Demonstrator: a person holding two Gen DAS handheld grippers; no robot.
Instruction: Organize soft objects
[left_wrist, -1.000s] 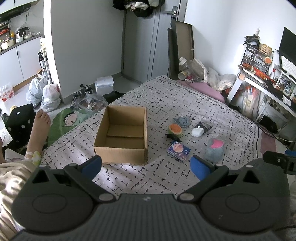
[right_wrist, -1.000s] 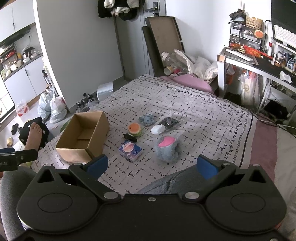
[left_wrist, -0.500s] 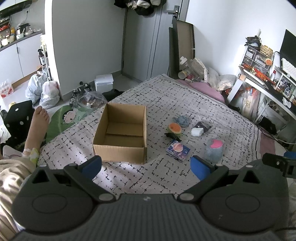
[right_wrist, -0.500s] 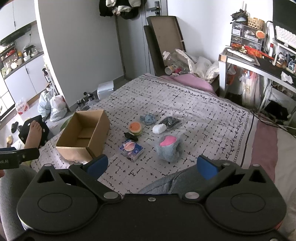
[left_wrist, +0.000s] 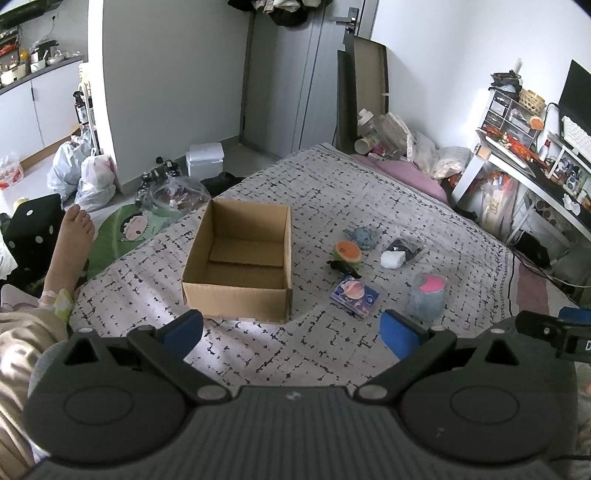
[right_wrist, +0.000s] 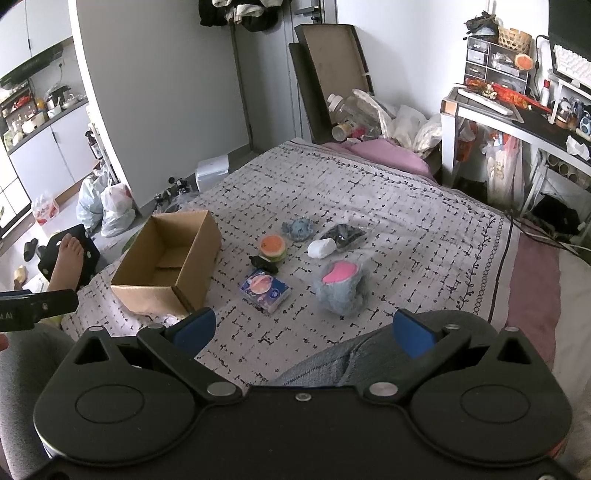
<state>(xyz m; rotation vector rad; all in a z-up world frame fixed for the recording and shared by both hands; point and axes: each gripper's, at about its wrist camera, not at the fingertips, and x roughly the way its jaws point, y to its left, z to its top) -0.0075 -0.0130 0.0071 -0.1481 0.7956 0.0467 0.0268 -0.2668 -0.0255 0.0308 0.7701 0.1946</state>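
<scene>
An empty open cardboard box (left_wrist: 240, 266) (right_wrist: 173, 258) stands on the patterned bed cover. To its right lie several soft things: a grey plush with a pink top (left_wrist: 428, 295) (right_wrist: 341, 286), a blue tissue pack (left_wrist: 354, 295) (right_wrist: 264, 290), an orange and green squishy (left_wrist: 347, 253) (right_wrist: 272, 247), a small black item (right_wrist: 263, 263), a white lump (left_wrist: 392, 259) (right_wrist: 321, 248), a blue plush (left_wrist: 362, 236) (right_wrist: 299, 229) and a dark bag (right_wrist: 343, 233). My left gripper (left_wrist: 291, 330) and right gripper (right_wrist: 303, 328) are both open and empty, held above the near edge of the bed.
A bare foot (left_wrist: 72, 236) rests left of the bed. Plastic bags (left_wrist: 85, 173) and a white bin (left_wrist: 205, 158) stand on the floor at the back left. A pink pillow (right_wrist: 384, 155) lies at the bed's far end. A cluttered desk (right_wrist: 517, 114) stands at the right.
Both grippers have drifted slightly, so the box and soft things sit a little differently in view. Nothing on the bed has moved.
</scene>
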